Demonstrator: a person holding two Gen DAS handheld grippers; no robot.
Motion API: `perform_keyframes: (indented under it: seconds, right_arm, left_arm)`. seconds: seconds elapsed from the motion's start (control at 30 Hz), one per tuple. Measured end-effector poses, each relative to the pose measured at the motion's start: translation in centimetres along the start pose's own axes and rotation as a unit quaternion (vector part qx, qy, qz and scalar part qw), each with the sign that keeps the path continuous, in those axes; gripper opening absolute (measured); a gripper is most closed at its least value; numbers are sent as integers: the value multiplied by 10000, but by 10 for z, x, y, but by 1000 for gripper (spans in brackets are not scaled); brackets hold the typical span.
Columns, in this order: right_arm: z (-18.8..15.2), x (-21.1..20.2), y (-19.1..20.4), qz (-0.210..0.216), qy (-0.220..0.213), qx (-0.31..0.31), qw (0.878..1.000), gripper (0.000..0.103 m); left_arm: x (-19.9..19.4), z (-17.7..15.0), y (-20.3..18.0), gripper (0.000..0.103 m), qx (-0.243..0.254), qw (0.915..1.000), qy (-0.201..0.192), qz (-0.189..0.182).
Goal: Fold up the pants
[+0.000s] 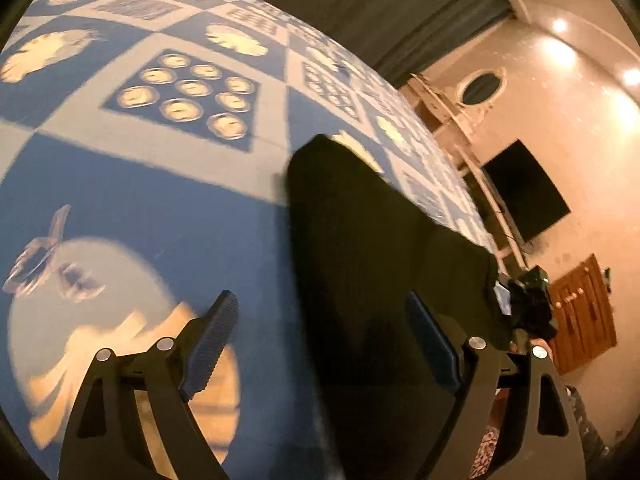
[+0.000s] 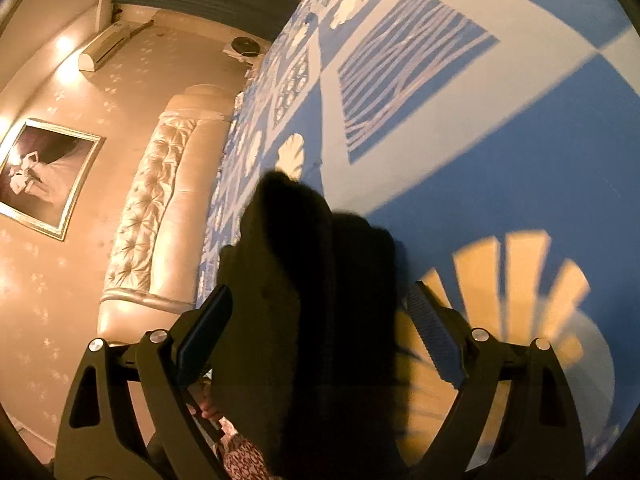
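Blue bedspread (image 1: 168,200), pants (image 1: 360,260) lengthwise away.

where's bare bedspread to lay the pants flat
Left of the black pants, the blue bedspread is bare up to its printed dotted square. In the right wrist view, bare bedspread runs right of the pants, past the striped patch. It is crowded toward the tufted headboard edge.

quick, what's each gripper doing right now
Left gripper: open, black pants between its fingers, not clamped.
Right gripper: open, the pants between its fingers too.
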State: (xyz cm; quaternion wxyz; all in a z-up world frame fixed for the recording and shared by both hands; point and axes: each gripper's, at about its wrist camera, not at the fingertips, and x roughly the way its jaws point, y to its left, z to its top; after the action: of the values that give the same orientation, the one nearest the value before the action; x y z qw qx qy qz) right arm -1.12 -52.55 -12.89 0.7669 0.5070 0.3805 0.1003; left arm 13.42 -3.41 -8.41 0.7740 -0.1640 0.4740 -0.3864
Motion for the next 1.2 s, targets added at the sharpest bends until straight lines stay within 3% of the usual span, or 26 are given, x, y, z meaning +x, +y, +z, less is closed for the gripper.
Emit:
perform_keyframes:
  seconds: [0.17,0.3,0.43,0.77,0.8,0.9,0.93,0.97,1.07,1.2]
  right_arm:
    - [18,10,-2,366,-147,203,9990,91]
    - [31,12,-7,568,-262,296,9976,91]
    - [38,17,-6,537,-146,202,9982,91]
    - [45,39,10,328,232,-312,9987,90]
    - [45,41,10,297,276,-346,9986,86]
    - [46,46,4,16,419,-260,9988,55]
    - [45,46,0,21,429,-219,9988,49]
    - [45,46,-3,26,429,-202,9989,47]
    - [42,43,-6,35,407,-205,9990,43]
    - [41,43,-8,41,407,-197,9990,40]
  left_arm:
    - [22,24,-8,84,147,9998,53,-94]
    - [42,42,-3,84,-41,9996,196,-203]
    - [58,52,4,84,-209,9991,325,-194]
    - [62,60,15,84,-463,9977,202,-450]
    - [63,62,15,84,-472,9975,216,-480]
    - [64,66,14,83,-381,9972,369,-528]
    - [63,65,13,68,-317,9978,360,-458]
    - [64,66,12,56,-183,9985,421,-313]
    - [66,64,11,44,58,9986,465,-236]
    - [68,62,8,40,262,9986,456,-32]
